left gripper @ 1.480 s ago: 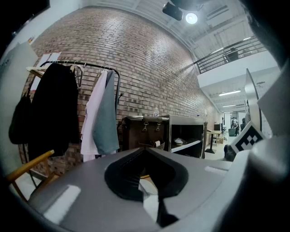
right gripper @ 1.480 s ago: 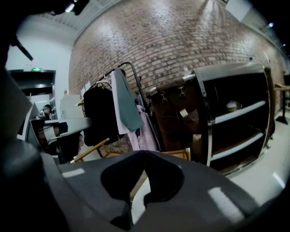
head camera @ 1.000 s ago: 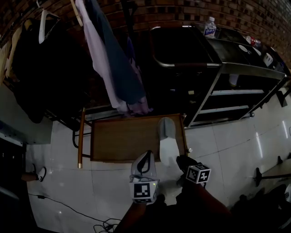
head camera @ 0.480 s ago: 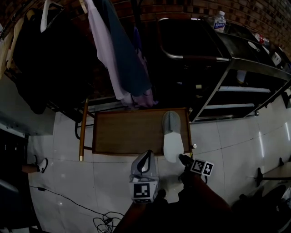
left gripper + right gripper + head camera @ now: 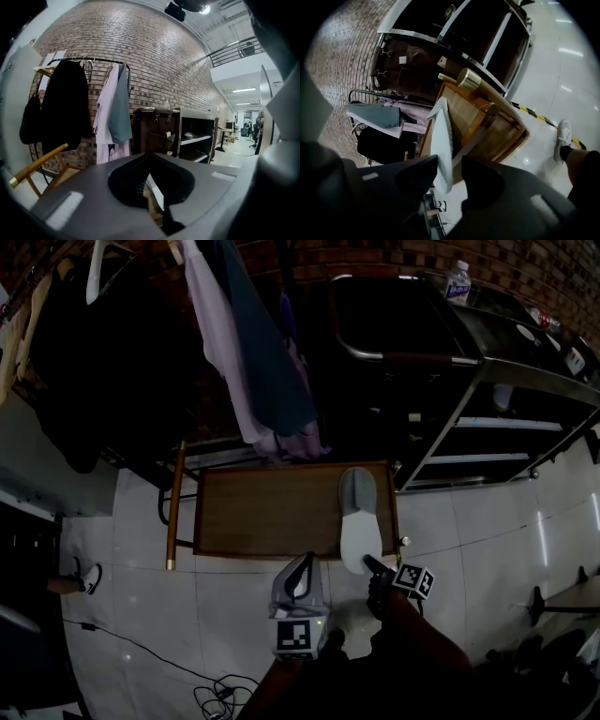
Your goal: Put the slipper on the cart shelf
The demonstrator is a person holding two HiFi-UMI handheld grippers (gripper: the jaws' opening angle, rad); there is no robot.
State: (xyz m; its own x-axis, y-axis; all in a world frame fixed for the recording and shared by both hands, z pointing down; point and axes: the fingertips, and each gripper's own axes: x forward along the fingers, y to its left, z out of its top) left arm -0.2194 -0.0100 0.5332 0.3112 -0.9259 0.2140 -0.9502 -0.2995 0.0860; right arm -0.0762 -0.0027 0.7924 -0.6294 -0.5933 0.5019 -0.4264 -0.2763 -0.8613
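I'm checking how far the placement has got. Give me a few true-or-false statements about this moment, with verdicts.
1. The slipper lies on the wooden cart. True.
2. The left gripper holds the slipper. False: nothing is between its jaws.
3. The right gripper is far from the slipper. False: the slipper's heel sits between its jaws, which have just been closing a little, with a gap showing beside one jaw.
4. A bottle stands on top of the metal rack. True.

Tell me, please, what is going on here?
A person holds two grippers. The slipper lies on the wooden cart shelf, heel past its near edge and between the jaws of the right gripper; they have just been closing a little but do not pinch it. The left gripper hangs beside, jaws shut, empty.
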